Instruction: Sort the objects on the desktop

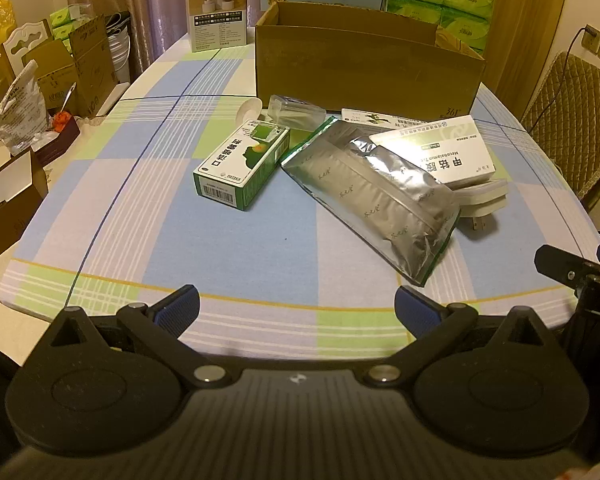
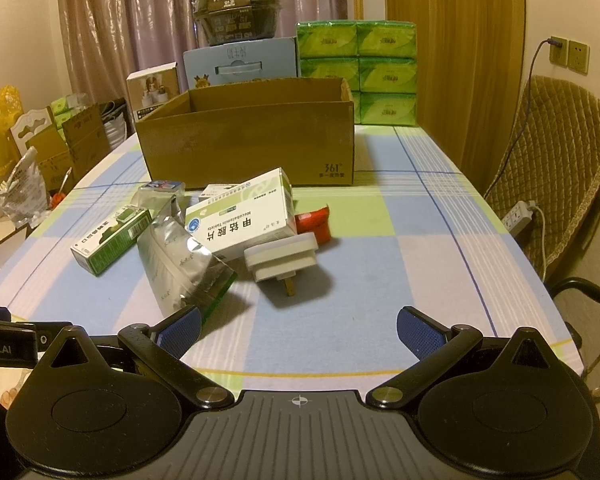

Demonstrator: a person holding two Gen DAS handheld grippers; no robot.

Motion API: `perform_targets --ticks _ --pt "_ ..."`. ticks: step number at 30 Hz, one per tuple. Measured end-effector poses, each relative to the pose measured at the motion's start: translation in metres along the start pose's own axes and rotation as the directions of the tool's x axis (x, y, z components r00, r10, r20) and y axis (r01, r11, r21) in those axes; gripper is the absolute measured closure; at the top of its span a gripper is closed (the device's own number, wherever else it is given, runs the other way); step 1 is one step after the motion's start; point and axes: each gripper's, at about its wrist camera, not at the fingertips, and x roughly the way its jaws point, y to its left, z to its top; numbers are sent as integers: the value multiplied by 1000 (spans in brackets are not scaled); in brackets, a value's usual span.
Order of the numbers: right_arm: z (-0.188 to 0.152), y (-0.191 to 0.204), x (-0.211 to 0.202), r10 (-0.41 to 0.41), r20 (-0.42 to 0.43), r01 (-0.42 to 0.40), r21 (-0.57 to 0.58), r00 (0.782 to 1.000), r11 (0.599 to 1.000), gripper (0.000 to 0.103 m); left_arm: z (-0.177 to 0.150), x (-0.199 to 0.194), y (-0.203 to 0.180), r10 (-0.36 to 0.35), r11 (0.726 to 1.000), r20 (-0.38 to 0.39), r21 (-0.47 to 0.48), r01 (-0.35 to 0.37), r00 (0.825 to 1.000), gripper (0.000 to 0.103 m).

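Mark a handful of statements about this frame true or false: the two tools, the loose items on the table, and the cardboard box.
1. Both tools are open and hold nothing. True: left tool, right tool.
2. The white pill box lies partly on the silver pouch. True.
3. The green box is inside the cardboard box. False: it lies on the tablecloth in front of it.
4. The white plug is held by the right tool. False: it rests on the tablecloth, apart from the tool.
5. A red item lies behind the plug. True.
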Motion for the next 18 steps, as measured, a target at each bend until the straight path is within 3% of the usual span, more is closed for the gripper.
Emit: perform_targets --ticks 18 --pt "-4 5 4 -7 -10 7 -18 1000 1000 2 -2 2 0 -6 1000 -5 -2 6 1000 1"
